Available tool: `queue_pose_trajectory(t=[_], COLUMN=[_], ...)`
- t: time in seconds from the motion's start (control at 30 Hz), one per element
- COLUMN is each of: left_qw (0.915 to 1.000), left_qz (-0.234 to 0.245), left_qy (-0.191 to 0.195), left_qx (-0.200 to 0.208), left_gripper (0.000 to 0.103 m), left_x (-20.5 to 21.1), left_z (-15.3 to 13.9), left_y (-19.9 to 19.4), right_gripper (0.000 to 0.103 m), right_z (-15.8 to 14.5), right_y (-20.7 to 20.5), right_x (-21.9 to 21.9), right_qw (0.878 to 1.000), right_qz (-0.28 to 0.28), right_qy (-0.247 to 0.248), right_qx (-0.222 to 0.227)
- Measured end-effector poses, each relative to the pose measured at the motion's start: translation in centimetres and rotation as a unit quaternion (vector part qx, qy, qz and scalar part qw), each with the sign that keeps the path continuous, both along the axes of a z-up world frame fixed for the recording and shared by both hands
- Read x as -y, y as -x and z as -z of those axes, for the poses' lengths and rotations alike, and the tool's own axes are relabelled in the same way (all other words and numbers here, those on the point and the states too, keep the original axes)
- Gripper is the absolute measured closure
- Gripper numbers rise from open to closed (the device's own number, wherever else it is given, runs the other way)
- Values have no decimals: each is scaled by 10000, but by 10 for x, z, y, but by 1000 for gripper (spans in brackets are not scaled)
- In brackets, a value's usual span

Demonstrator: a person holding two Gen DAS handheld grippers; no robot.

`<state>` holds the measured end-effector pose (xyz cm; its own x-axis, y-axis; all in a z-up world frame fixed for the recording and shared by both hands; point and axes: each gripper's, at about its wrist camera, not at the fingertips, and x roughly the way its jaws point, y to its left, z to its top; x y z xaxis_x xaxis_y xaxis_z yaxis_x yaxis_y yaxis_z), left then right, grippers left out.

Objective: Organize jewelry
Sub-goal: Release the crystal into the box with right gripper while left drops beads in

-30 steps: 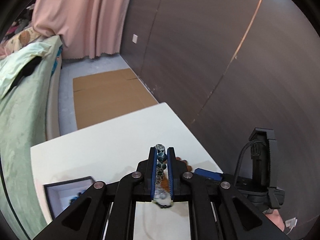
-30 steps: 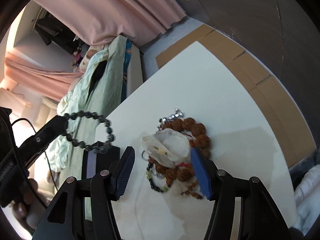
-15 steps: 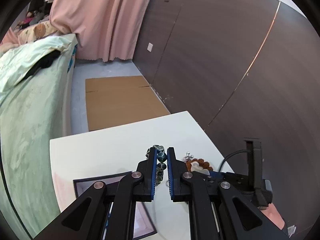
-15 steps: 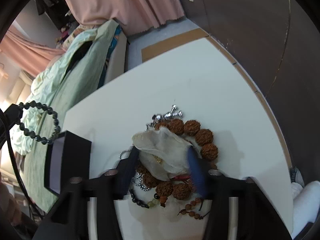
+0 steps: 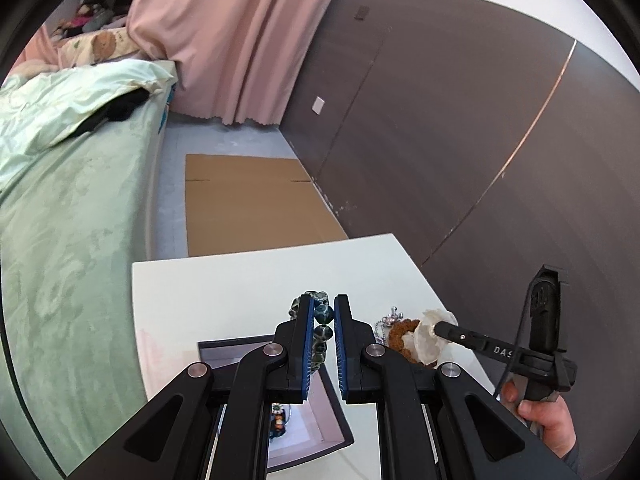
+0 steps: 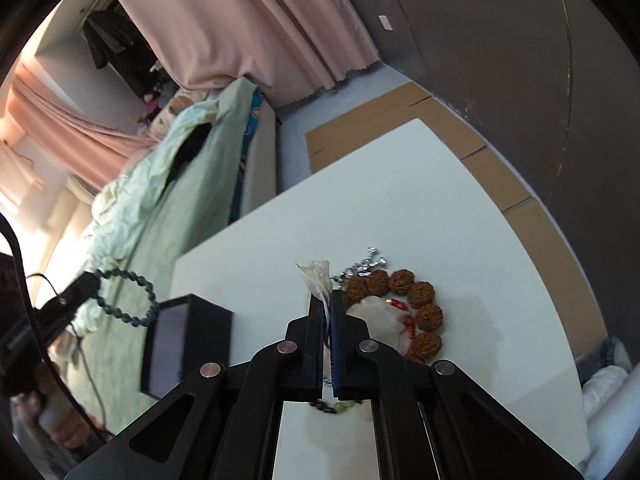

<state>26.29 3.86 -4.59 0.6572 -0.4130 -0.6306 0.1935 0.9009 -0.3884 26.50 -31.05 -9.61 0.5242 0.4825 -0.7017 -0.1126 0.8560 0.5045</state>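
Right hand-held gripper [image 6: 327, 300] closed on pouch [image 6: 318, 278]; only its view shows pinch.

One dark beaded bracelet [image 6: 130, 298], one brown-bead bracelet [image 6: 416, 304], one pouch [image 6: 378, 318], one black box [image 6: 188, 340], two grippers.

In the left wrist view the gripper's own frame covers most of the open jewelry box [image 5: 308, 432], so of its contents only a few small beads show, too small to name. In the right wrist view the translucent pouch [image 6: 320, 280] disappears between the shut pads, and a dark chain [image 6: 326, 405] near the table's [image 6: 400, 208] near edge is mostly hidden behind the fingers. The hand [image 6: 56, 420] at the left edge is blurred and cut off.
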Motion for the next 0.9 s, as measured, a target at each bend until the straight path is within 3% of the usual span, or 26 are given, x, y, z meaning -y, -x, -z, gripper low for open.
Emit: queue_pose_trajectory(t=[0.63,0.9], left_qw=[9992,9987], left_qz=[-321,-397], left_qy=[202,276], left_qx=[102,133], left_gripper=[93,93], left_x=[-43,-53], left_z=[-7,-9], left_y=[14,17], right_gripper=[99,99], right_z=[-87,-70], right_y=[16,9], right_x=[-86,-137], right_qw=[9898,9814], right_qz=[-1090,-1784], right_qy=[-242,-504], right_qx=[880,498])
